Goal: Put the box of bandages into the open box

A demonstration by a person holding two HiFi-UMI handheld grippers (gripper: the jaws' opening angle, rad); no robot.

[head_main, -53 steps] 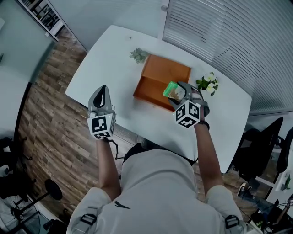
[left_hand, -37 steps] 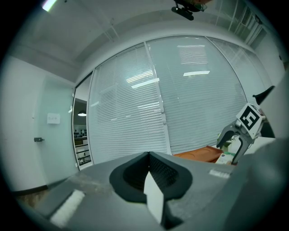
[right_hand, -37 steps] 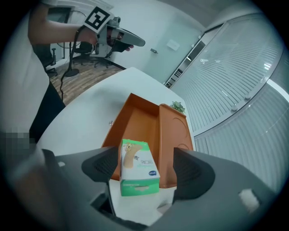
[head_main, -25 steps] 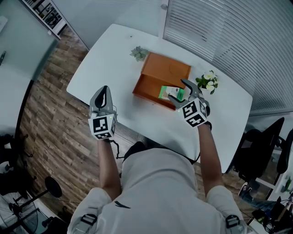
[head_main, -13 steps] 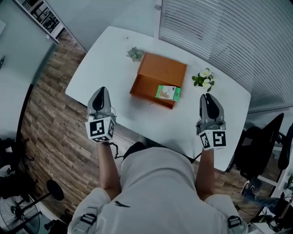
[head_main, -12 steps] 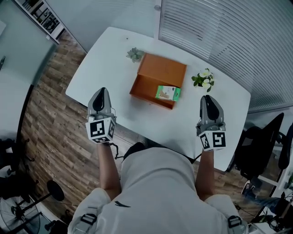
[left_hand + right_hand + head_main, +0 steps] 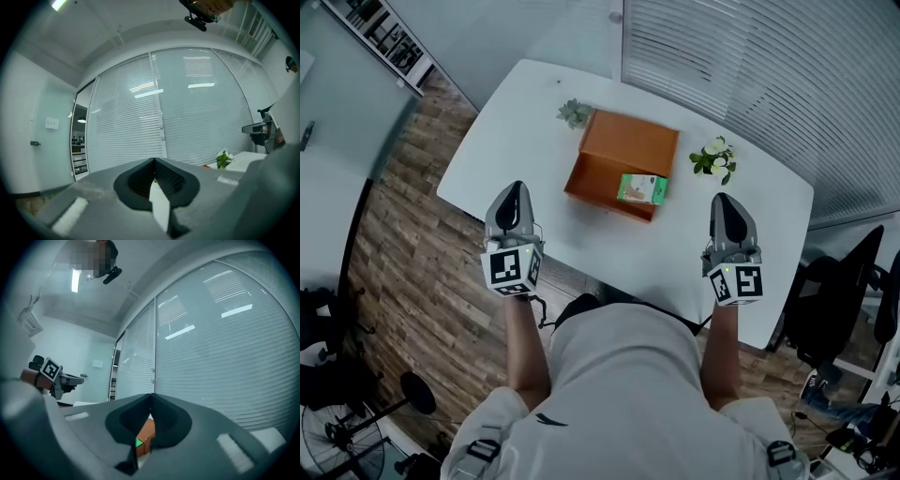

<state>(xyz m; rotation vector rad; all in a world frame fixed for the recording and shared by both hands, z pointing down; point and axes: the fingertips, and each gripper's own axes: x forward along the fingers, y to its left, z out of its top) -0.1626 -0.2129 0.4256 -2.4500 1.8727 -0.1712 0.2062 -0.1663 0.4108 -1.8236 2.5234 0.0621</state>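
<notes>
Box of bandages (image 7: 643,188) sits inside the open box (image 7: 592,176), upper middle of the head view. Right gripper (image 7: 721,201) is clenched on nothing, lower right, well apart from it. Left gripper (image 7: 514,189) is clamped together too, empty, lower left.

The bench (image 7: 525,112) is plain white. The open box (image 7: 630,143) is orange-brown, and the box of bandages (image 7: 643,188) is bright green with a pale patch. The left gripper (image 7: 514,188) and the right gripper (image 7: 722,200) are grey — both with black-and-white square patterns. One little plant (image 7: 574,113) is dull green, the other plant (image 7: 713,157) has white flowers. The floor (image 7: 403,244) is brown wood planks.
</notes>
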